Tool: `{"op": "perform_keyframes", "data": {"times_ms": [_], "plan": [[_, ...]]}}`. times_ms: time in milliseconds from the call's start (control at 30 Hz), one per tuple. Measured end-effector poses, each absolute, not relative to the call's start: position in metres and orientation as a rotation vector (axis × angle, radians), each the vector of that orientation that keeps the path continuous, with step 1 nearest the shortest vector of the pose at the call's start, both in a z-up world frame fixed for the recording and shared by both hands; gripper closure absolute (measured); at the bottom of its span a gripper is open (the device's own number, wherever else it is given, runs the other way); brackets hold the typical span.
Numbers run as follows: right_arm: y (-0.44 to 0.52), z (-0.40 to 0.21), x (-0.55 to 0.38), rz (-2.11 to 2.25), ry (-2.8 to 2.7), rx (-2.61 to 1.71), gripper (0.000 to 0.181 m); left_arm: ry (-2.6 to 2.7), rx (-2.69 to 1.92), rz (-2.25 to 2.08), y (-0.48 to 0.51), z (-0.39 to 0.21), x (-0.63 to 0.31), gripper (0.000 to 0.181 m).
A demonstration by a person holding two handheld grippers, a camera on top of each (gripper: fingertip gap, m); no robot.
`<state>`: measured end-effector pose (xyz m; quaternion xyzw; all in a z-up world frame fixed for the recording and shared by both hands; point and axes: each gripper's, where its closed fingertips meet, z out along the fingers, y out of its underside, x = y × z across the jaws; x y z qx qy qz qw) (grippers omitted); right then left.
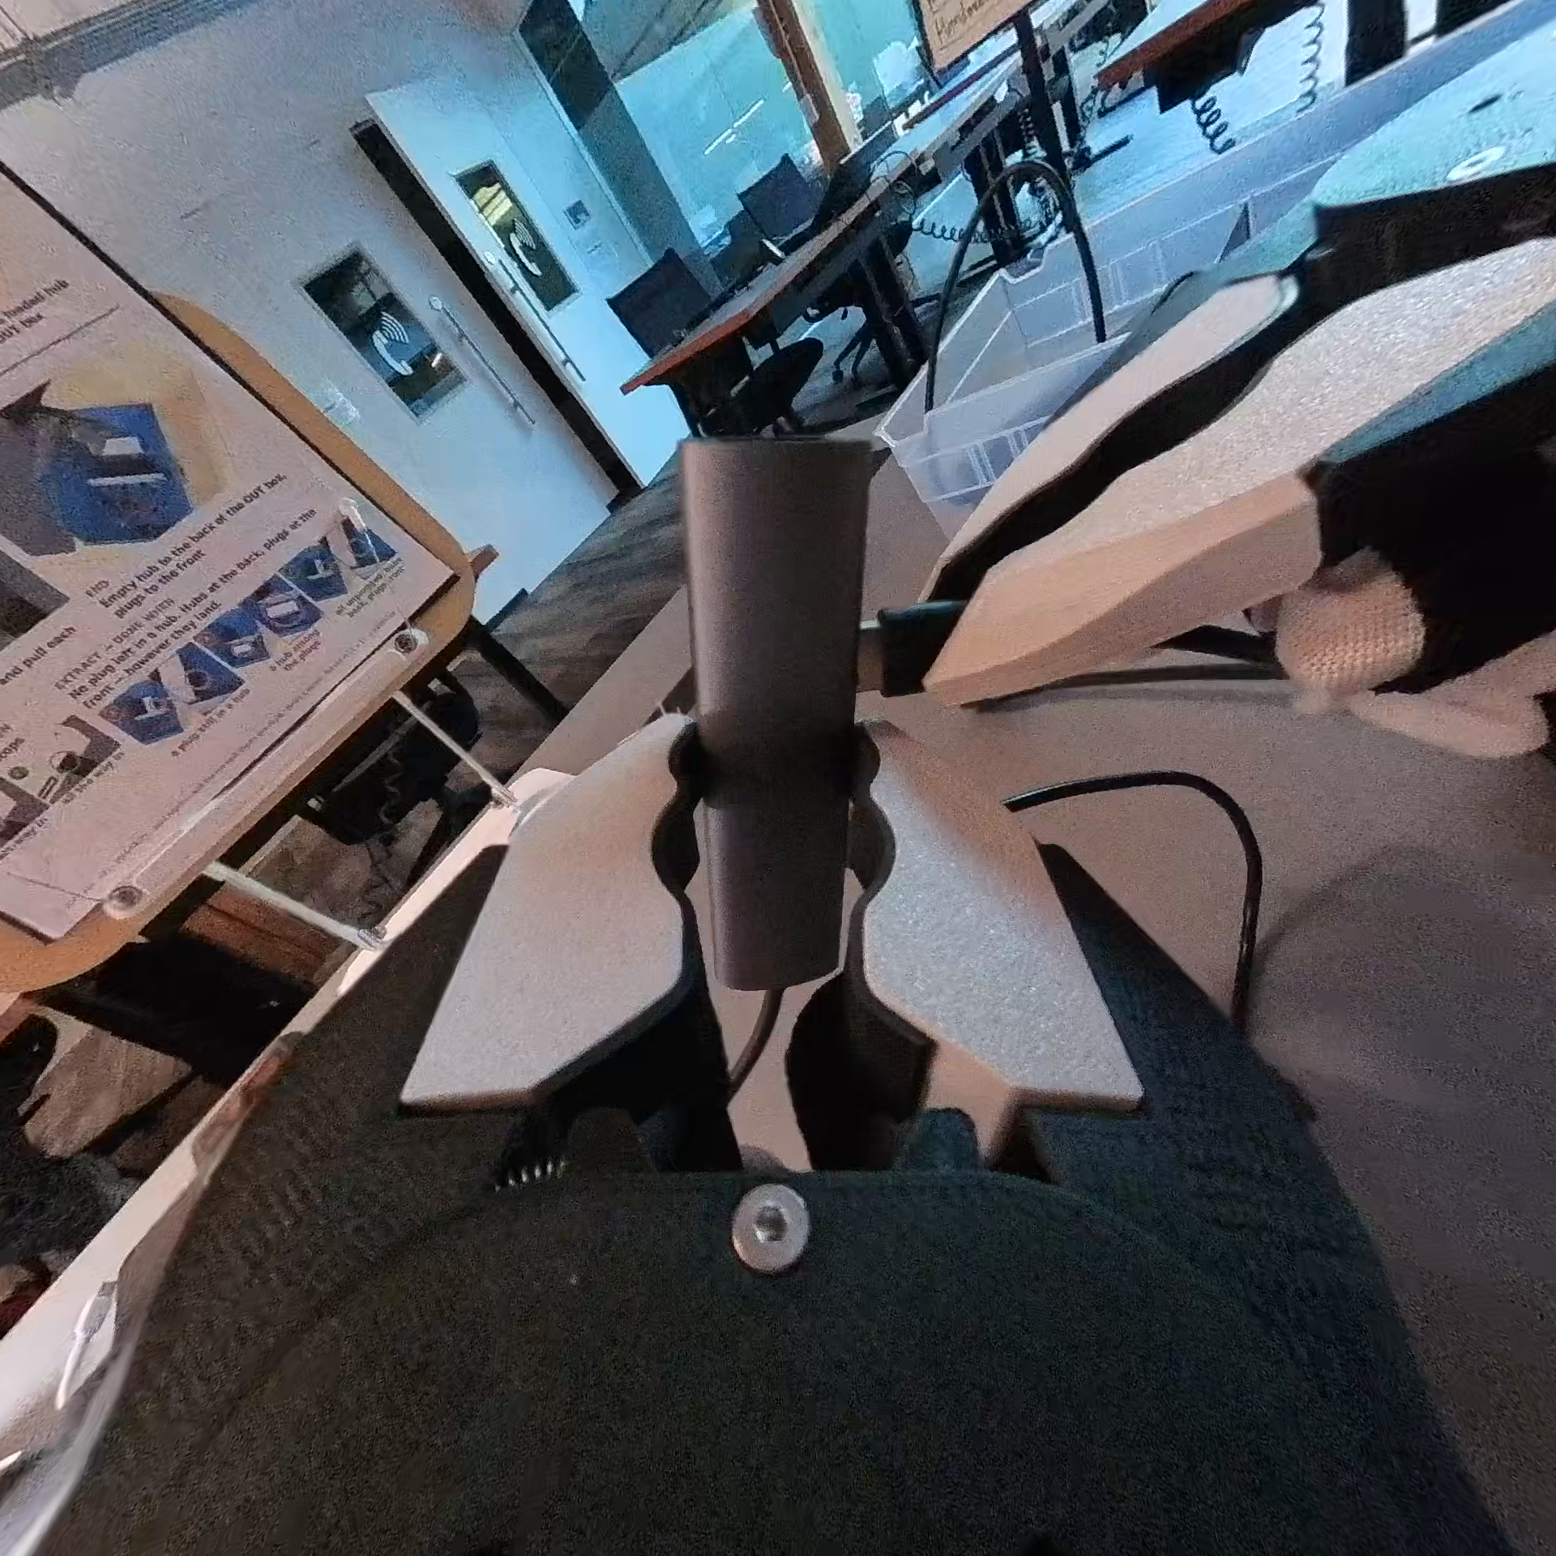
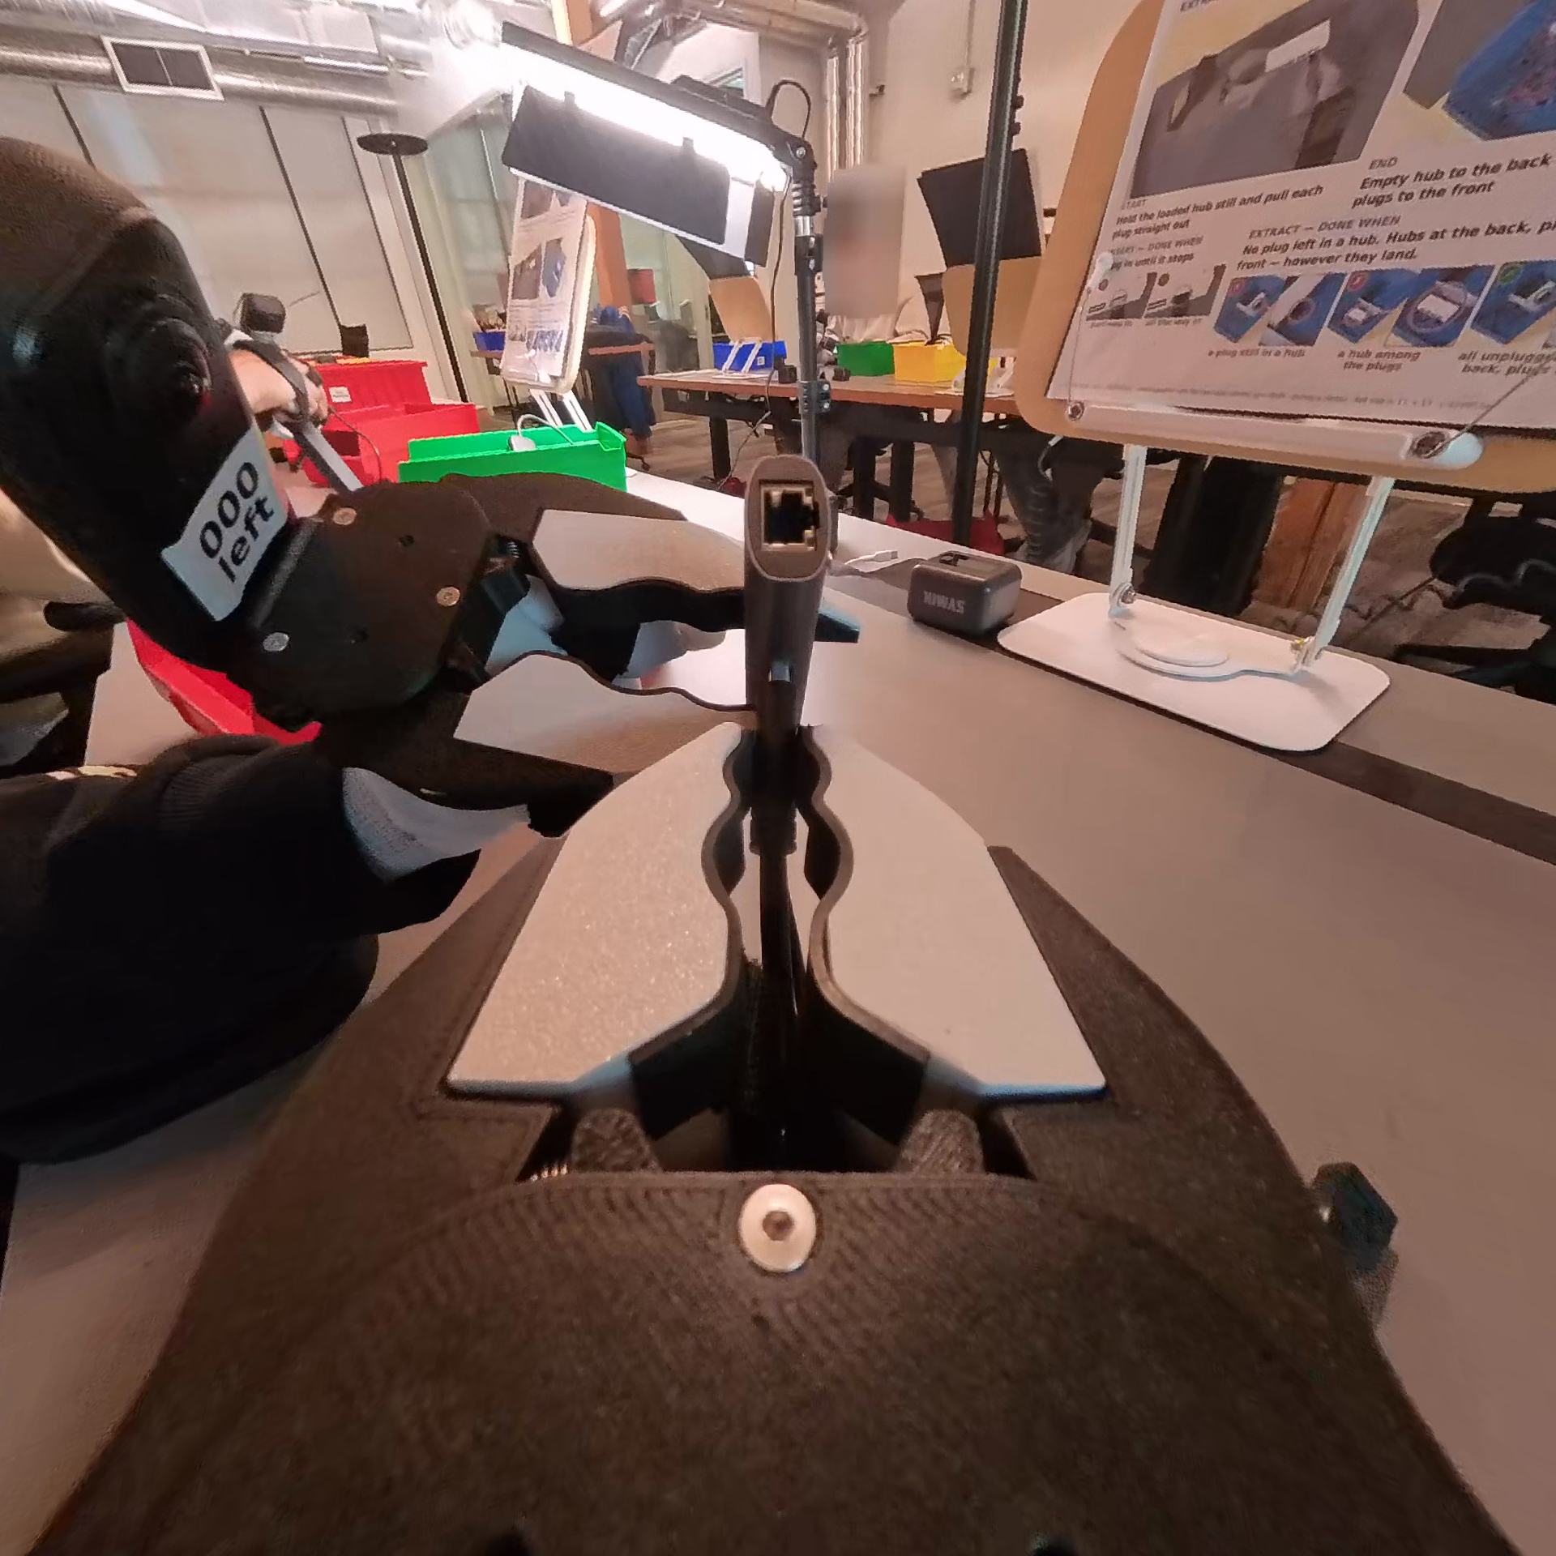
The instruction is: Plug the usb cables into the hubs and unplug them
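Left wrist view first. Clamped between the pale, notched fingers of the left gripper (image 1: 770,770) is a slim dark-grey metal USB hub (image 1: 770,657), an elongated bar whose long axis runs straight out along the fingers, away from the camera. Its thin black lead (image 1: 754,1040) trails back under the gripper. From the right enters the right gripper (image 1: 913,652), its fingers pinched on a flat black USB plug (image 1: 897,644). The plug's metal tip lies square to the hub's long axis and appears to touch, or sit partly in, the hub's right-hand side face; how deep it sits cannot be told. A thin black cable (image 1: 1212,833) loops over the grey tabletop (image 1: 1389,968) behind it. An instruction sheet on a wooden stand (image 1: 210,589) stands at left.

Right wrist view next. Here the right gripper (image 2: 775,783) shows its fingers nearly closed on the plug (image 2: 775,808), which points forward along the fingers into the near edge face of the hub (image 2: 783,581). The hub, end-on, shows a network socket at its far end and is crossed from the left by the left gripper (image 2: 674,640), which holds it clear of the tabletop (image 2: 1179,926).

Judgement: the coming move turns on the plug's axis, perpendicular to the hub's length. Any push or pull should run straight along the right gripper's fingers while the left gripper braces the hub.
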<state>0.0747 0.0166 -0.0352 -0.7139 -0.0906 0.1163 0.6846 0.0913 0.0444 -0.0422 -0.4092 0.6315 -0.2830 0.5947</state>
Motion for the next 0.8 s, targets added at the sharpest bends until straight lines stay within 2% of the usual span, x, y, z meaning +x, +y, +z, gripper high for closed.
{"op": "perform_keyframes", "data": {"times_ms": [100,200,400,500,633,800], "plan": [[0.016,-0.038,0.071,0.28,-0.208,-1.599,0.172,1.323,-1.065,-0.752,0.059,-0.033,0.087,0.148],[0.016,-0.057,0.05,0.386,-0.249,-1.672,0.172,0.98,-1.181,-1.197,0.101,0.015,0.052,0.148],[-0.006,0.002,0.045,0.365,-0.384,-1.356,0.172,1.021,-1.125,-1.028,0.105,0.004,0.047,0.148],[-0.047,0.063,0.058,0.377,-0.402,-1.125,0.172,1.097,-1.153,-0.969,0.103,-0.016,0.057,0.148],[-0.132,0.143,0.104,0.153,-0.379,-0.873,0.172,1.143,-1.171,-1.093,0.088,-0.033,0.071,0.148],[-0.219,0.179,0.17,-0.208,-0.246,-0.772,0.172,1.226,-1.159,-1.108,0.075,-0.05,0.084,0.148]]}}
